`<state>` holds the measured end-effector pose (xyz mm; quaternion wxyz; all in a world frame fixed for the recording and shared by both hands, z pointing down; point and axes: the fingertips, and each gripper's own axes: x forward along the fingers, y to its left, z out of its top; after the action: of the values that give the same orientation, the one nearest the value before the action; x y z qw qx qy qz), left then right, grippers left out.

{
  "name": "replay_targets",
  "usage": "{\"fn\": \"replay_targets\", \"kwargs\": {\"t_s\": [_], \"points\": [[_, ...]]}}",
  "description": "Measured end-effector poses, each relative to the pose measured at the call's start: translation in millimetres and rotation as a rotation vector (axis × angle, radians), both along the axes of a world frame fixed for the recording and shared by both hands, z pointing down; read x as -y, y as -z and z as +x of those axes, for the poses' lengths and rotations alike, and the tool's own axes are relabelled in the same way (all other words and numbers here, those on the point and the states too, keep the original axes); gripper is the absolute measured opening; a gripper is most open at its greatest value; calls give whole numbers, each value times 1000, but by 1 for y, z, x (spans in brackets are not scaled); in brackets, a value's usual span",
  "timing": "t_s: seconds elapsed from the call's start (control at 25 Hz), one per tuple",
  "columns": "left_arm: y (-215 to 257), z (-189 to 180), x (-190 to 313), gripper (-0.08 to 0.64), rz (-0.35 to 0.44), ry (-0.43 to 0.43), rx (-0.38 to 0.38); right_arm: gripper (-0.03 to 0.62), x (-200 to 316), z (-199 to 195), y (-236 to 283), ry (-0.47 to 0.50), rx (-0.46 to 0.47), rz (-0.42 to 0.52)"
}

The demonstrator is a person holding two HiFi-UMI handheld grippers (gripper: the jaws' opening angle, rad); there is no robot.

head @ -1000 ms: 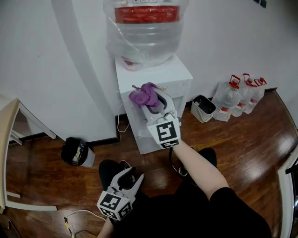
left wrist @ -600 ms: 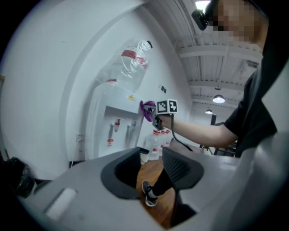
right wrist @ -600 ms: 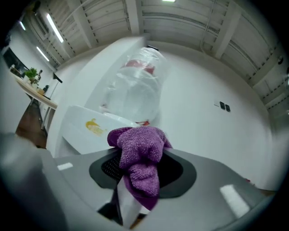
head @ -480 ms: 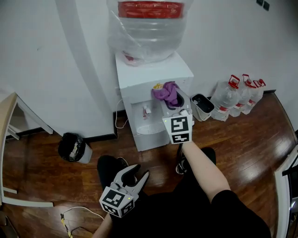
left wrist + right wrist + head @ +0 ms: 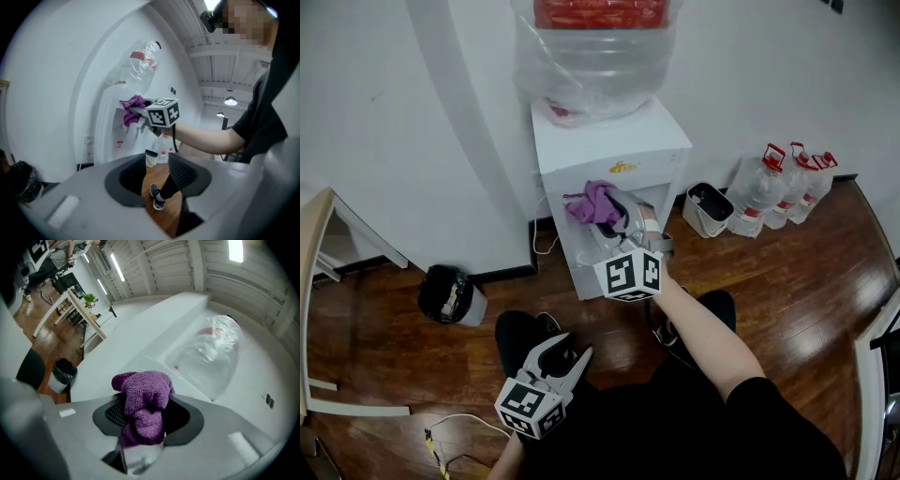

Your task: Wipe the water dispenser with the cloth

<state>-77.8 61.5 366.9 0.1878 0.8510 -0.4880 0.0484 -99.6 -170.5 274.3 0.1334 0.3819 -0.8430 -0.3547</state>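
The white water dispenser (image 5: 581, 150) stands against the wall with a plastic-wrapped bottle (image 5: 591, 56) on top. My right gripper (image 5: 606, 217) is shut on a bunched purple cloth (image 5: 591, 202), which it holds against the dispenser's front face, just below the top panel. In the right gripper view the cloth (image 5: 143, 401) fills the gap between the jaws of the right gripper (image 5: 145, 420), with the bottle (image 5: 213, 357) beyond. My left gripper (image 5: 567, 354) hangs low by the person's legs, open and empty. The left gripper view shows floor and a shoe between its jaws (image 5: 157, 176), and the cloth (image 5: 132, 108) at the dispenser (image 5: 110, 126).
A black bin (image 5: 450, 302) stands on the wooden floor left of the dispenser. A small white bin (image 5: 708, 214) and several water jugs (image 5: 778, 192) stand to its right by the wall. A table edge (image 5: 314, 244) is at the far left. A cable (image 5: 455, 431) lies near the left gripper.
The right gripper swept the cloth right across the dispenser's front, then back left and lower, rolling as it went. The left gripper barely moved.
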Motion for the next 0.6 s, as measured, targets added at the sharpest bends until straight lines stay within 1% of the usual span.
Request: {"fn": "replay_targets", "kwargs": {"t_s": [0.12, 0.2, 0.24, 0.28, 0.32, 0.36, 0.4, 0.44, 0.52, 0.6], "points": [[-5, 9, 4, 173, 5, -39, -7, 186, 43, 91, 1, -175, 71, -27], [-3, 16, 8, 173, 15, -55, -8, 186, 71, 148, 2, -304, 126, -70], [-3, 19, 9, 173, 23, -63, -11, 186, 80, 169, 5, -359, 150, -90], [-2, 22, 10, 173, 25, -66, -12, 186, 86, 182, 9, -397, 168, -103], [0, 23, 10, 173, 23, -64, -12, 186, 86, 184, 14, -409, 181, -105], [3, 24, 10, 173, 19, -60, -10, 186, 82, 175, 19, -391, 189, -97], [3, 24, 10, 173, 19, -57, -8, 186, 74, 154, 24, -345, 189, -81], [2, 23, 9, 173, 23, -58, -7, 186, 62, 124, 28, -281, 174, -56], [0, 22, 6, 173, 25, -54, -6, 186, 29, 49, 36, -131, 95, 16], [0, 19, 3, 173, 24, -39, -5, 186, -10, -26, 40, 5, -17, 113]]}}
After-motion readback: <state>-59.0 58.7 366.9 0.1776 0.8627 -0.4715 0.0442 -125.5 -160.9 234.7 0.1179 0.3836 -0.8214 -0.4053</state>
